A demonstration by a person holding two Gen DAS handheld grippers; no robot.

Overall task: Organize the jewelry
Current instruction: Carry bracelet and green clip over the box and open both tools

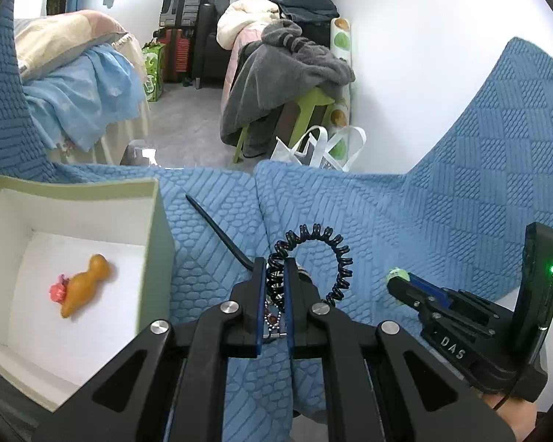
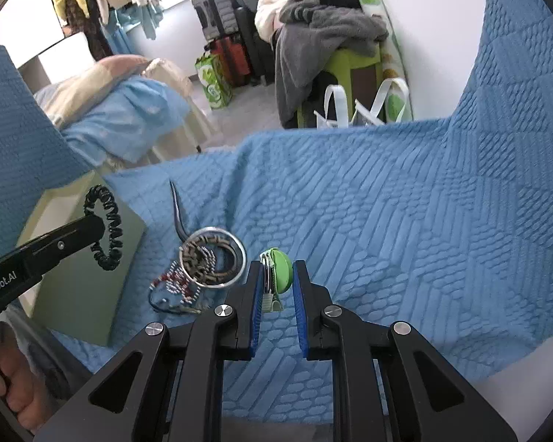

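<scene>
My left gripper [image 1: 275, 263] is shut on a black spiral hair tie [image 1: 335, 254] and holds it above the blue cover, right of the pale green box [image 1: 155, 221]; it also shows in the right wrist view [image 2: 107, 228]. An orange gourd-shaped clip with a pink flower [image 1: 83, 285] lies in the box. My right gripper [image 2: 275, 272] is closed around a green round hair clip [image 2: 280, 270], low over the cover; it shows in the left wrist view [image 1: 398, 276]. Bangles [image 2: 214, 256], a beaded string [image 2: 177, 283] and a dark hair stick [image 2: 177, 210] lie on the cover.
The blue quilted cover [image 2: 387, 221] spans a sofa seat and back. Beyond its edge are a bed [image 1: 81, 84], a green stool piled with grey clothes [image 1: 287, 77], a white tote bag [image 1: 320, 147] and suitcases [image 1: 184, 0].
</scene>
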